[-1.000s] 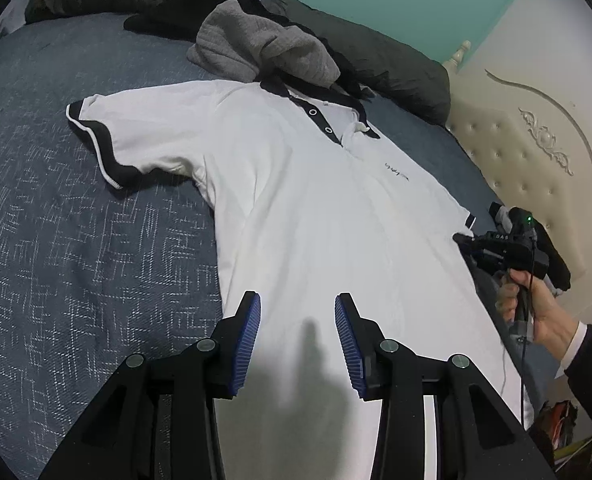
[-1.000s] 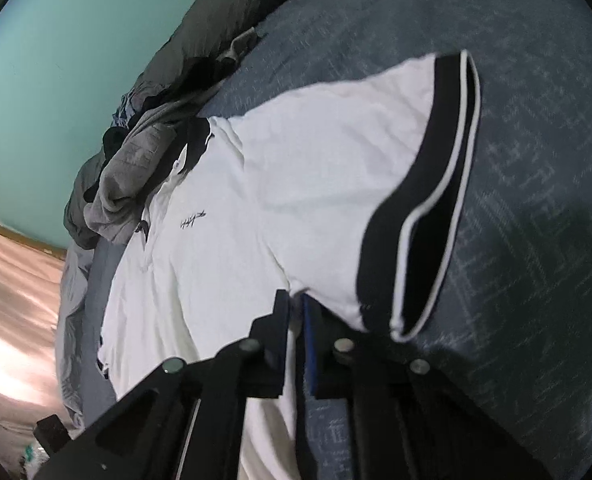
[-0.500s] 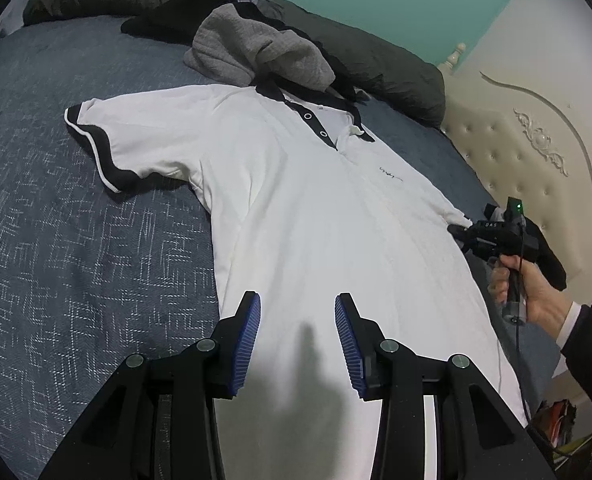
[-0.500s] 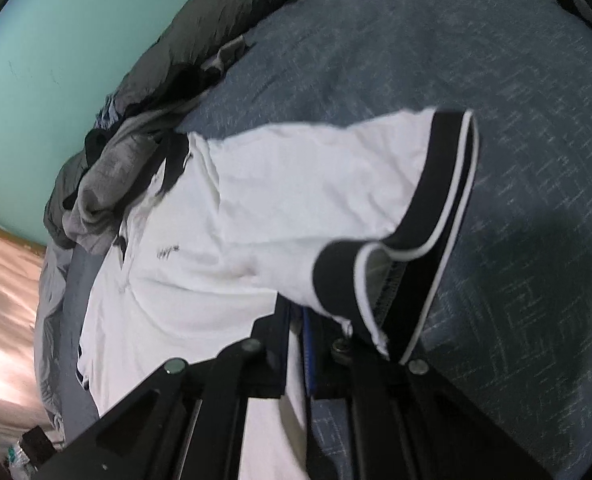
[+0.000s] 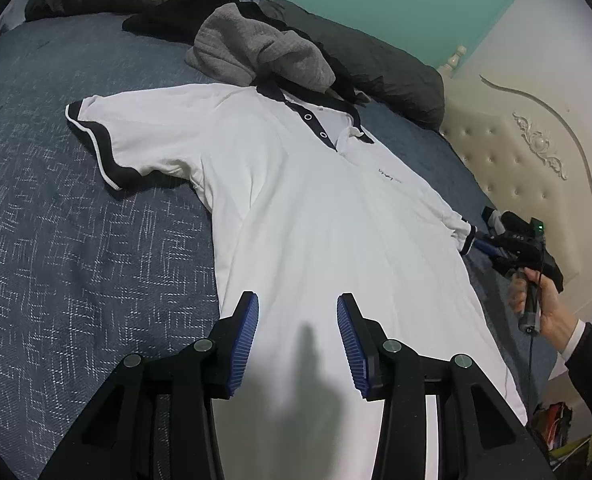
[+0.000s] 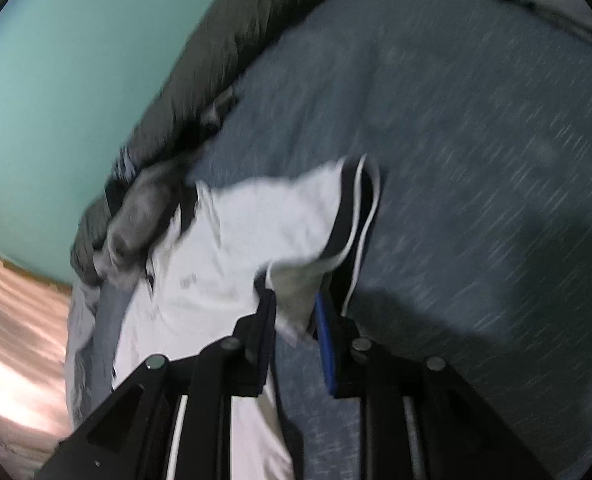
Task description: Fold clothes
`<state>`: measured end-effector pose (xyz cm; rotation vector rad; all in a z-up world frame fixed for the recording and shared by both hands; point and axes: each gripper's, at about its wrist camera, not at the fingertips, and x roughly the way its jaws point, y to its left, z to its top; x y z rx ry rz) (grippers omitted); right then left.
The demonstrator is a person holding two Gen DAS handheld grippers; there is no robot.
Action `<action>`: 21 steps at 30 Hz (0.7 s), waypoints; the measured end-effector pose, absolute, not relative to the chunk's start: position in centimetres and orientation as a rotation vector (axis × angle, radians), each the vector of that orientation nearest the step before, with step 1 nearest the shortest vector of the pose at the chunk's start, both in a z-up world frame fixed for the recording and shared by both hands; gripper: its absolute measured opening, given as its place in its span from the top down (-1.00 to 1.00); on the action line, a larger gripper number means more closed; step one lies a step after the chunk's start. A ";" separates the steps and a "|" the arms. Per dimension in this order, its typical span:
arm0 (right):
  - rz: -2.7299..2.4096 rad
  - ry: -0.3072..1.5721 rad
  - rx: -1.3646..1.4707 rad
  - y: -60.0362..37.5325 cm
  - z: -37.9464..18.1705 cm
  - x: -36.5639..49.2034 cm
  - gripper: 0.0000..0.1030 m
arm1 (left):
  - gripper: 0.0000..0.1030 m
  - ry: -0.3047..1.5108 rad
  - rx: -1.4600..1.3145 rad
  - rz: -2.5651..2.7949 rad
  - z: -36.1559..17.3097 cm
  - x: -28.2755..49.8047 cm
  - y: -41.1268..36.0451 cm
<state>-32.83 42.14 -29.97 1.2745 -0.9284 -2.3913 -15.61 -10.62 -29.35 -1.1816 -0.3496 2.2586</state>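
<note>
- The white short-sleeved polo shirt with black collar and cuff bands (image 5: 296, 216) lies face up and spread flat on the blue-grey woven bedspread (image 5: 55, 260), its collar just below a crumpled grey knit garment (image 5: 255, 56).
- It looks light, soft and limp; it will likely sag and crease wherever it is unsupported.
- The left gripper (image 5: 298, 336) hovers over the shirt's lower body, jaws apart and empty.
- The right gripper (image 6: 296, 320) is at the shirt's black-banded sleeve (image 6: 316, 256), jaws opening with the cuff's edge between them, seemingly loose.
- Best holds, I judge: a sleeve's cuff band, the shoulder seam or a hem corner.
</note>
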 end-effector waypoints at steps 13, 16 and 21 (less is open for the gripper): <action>-2.510 -0.874 1.322 43.3 -31.5 -39.7 0.11 | 0.10 -0.319 -1.199 2.249 -30.0 -16.0 -9.9; -2.538 -0.802 1.344 42.9 -31.9 -40.4 0.66 | 0.10 -0.326 -1.202 2.245 -30.2 -16.2 -9.9; -2.610 -0.738 1.286 43.4 -30.8 -41.2 0.95 | 0.10 -0.312 -1.209 2.241 -30.5 -16.2 -9.6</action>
